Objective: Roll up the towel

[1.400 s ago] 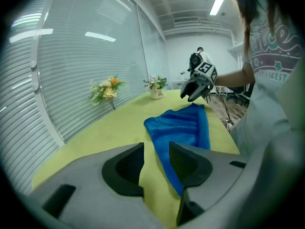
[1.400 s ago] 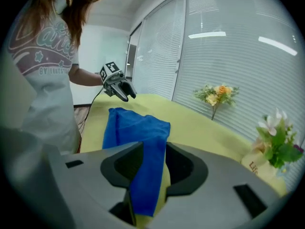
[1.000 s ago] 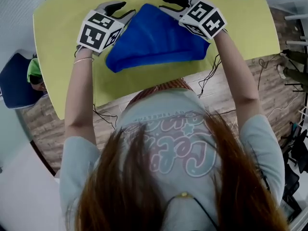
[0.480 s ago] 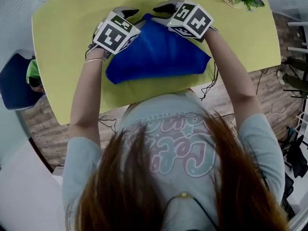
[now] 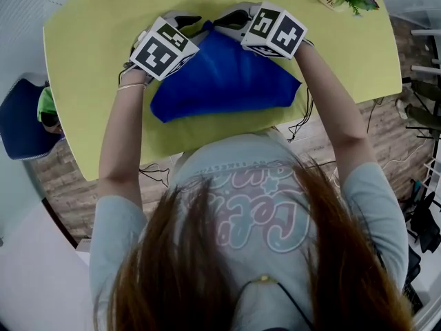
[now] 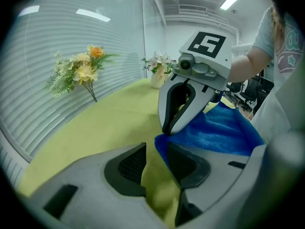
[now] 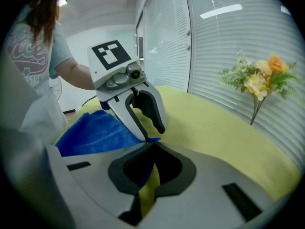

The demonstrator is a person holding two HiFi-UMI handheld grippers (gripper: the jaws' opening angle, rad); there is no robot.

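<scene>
Blue terry towel [image 5: 227, 81], folded, flat on yellow-green table [image 5: 89, 88]. Right gripper [image 5: 222, 21] at towel's 12 o'clock corner: jaws just closed, clamping corner. Left gripper [image 5: 189, 23] at 11 o'clock: jaws just narrowed, apart, towel edge between, unclamped.

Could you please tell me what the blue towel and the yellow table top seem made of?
The towel looks like soft terry or microfibre cloth: fuzzy, matte, folding limply. The table top looks smooth and hard, perhaps laminate: even colour, faint sheen.
</scene>
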